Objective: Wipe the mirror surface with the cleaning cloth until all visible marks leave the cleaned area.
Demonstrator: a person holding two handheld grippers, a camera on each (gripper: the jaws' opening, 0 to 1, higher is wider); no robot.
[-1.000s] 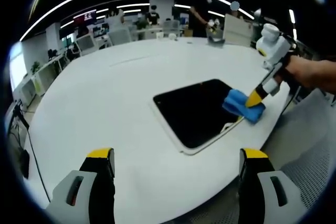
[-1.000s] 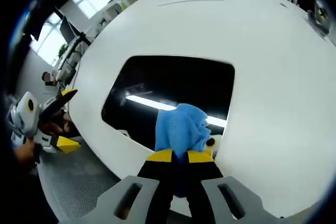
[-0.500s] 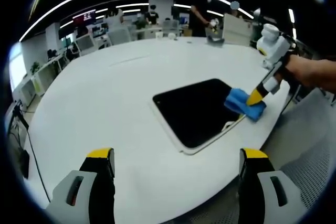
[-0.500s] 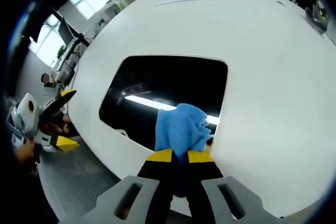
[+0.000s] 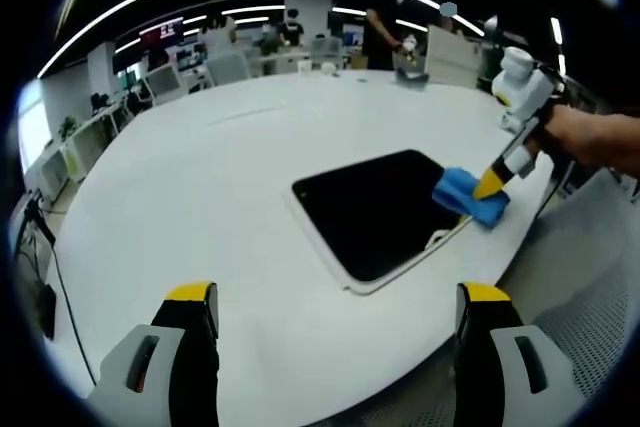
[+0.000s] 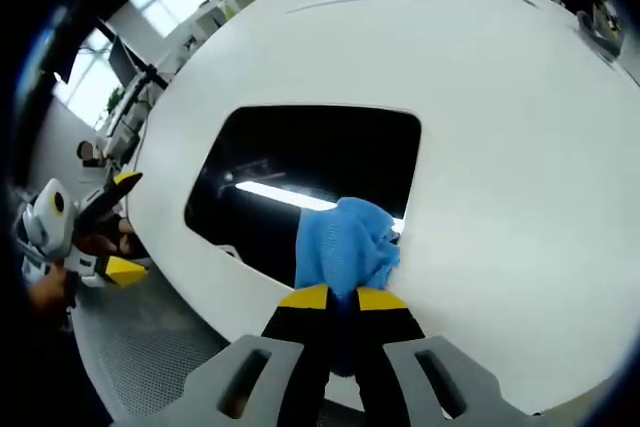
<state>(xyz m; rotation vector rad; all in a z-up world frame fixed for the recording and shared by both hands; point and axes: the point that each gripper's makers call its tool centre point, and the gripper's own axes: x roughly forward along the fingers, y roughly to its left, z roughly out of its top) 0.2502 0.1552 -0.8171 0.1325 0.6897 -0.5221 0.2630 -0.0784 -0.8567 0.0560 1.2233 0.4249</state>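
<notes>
Near one rounded edge of the white table [image 5: 200, 197], a dark mirror [image 5: 375, 209] with a pale frame lies flat, one of its corners close to that edge. In the right gripper view the right gripper [image 6: 341, 298] has its yellow-tipped jaws closed tight on a blue cleaning cloth [image 6: 344, 245], which bunches up just beyond the tips and presses down at the mirror's side, overlapping the glass and its frame. A bright strip of ceiling light reflects in the glass beside the cloth. In the left gripper view the left gripper [image 5: 338, 295] hovers off the table's edge with its jaws wide apart and nothing between them, well short of the mirror. The cloth there sits on the mirror's far side. A hand [image 5: 590, 142] holds the right gripper there.
</notes>
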